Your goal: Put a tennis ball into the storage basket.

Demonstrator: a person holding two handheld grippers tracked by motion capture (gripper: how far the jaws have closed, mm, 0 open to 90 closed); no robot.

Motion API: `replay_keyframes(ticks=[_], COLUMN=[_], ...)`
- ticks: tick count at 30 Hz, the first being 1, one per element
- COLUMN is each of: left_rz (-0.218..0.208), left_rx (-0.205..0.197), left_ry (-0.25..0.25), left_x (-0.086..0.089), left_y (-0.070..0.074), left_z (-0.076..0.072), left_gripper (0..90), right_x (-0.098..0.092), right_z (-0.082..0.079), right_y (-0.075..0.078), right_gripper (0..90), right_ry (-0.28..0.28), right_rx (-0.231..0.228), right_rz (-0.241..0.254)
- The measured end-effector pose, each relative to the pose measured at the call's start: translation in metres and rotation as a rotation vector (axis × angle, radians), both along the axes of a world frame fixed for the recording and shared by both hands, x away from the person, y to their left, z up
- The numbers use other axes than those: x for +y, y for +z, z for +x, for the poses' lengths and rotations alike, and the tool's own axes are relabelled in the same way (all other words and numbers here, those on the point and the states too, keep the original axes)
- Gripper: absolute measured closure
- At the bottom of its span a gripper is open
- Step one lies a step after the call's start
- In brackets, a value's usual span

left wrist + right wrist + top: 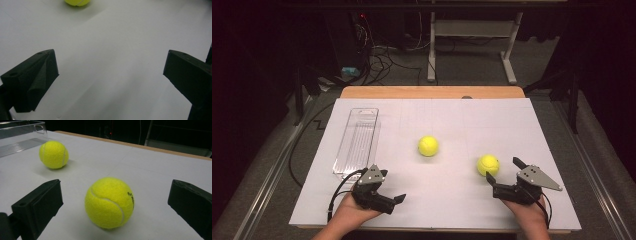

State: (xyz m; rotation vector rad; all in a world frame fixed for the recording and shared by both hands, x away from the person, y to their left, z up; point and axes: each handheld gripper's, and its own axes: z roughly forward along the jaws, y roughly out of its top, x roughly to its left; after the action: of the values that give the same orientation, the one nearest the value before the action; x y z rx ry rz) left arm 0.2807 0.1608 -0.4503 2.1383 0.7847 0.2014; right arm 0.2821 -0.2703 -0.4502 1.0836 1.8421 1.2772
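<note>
Right gripper (503, 175) on white table sheet (512, 125), jaws spread wide, nothing clamped. Near yellow felt tennis ball (488, 164) sits between them, just ahead of tips, not touching; black print on its side too small to read. Second yellow tennis ball (428, 146) left of near ball, well apart. Clear plastic rectangular tray (357, 142) farther left; in right gripper view cut off by frame edge. Left gripper (110, 72) jaws apart, empty; second ball there cropped at top.

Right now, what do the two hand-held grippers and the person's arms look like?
The left hand-held gripper and the right hand-held gripper are black, blocky two-jaw tools, each topped by a grey three-cornered plate. A black cable trails from each. Up close, the jaws are matte black wedges with small holes. The forearms are bare, with no sleeves visible.
</note>
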Motion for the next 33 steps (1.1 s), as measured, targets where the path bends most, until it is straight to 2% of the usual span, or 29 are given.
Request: replay_keyframes(ticks=[5,12,21,25,26,30,33], left_rz=[0.035,0.091,0.15,0.194,0.198,0.259,0.283], left_rx=[0.028,0.085,0.162,0.199,0.204,0.222,0.237], left_ry=[-0.031,-0.048,-0.046,-0.076,-0.077,-0.093,-0.102], left_x=[-0.007,-0.015,-0.022,-0.03,-0.032,-0.041,-0.046], left_y=[-0.003,-0.008,-0.007,-0.006,-0.007,-0.006,-0.002], left_z=[-0.002,-0.001,0.004,0.006,0.007,0.011,0.015], left_gripper=[0.6,0.6,0.6,0.6,0.6,0.6,0.6], right_x=[0.0,0.0,0.001,0.0,0.0,0.0,0.0], right_z=[0.0,0.0,0.0,0.0,0.0,0.0,0.0], right_y=[0.0,0.0,0.001,0.0,0.0,0.001,0.001], right_gripper=[0.0,0.0,0.0,0.0,0.0,0.0,0.0], right_ry=[0.001,0.003,0.004,0.007,0.008,0.01,0.012], right_rx=[-0.001,0.0,0.0,0.002,0.002,0.0,-0.001], right_rz=[-0.001,-0.003,0.002,0.005,0.007,0.01,0.011])
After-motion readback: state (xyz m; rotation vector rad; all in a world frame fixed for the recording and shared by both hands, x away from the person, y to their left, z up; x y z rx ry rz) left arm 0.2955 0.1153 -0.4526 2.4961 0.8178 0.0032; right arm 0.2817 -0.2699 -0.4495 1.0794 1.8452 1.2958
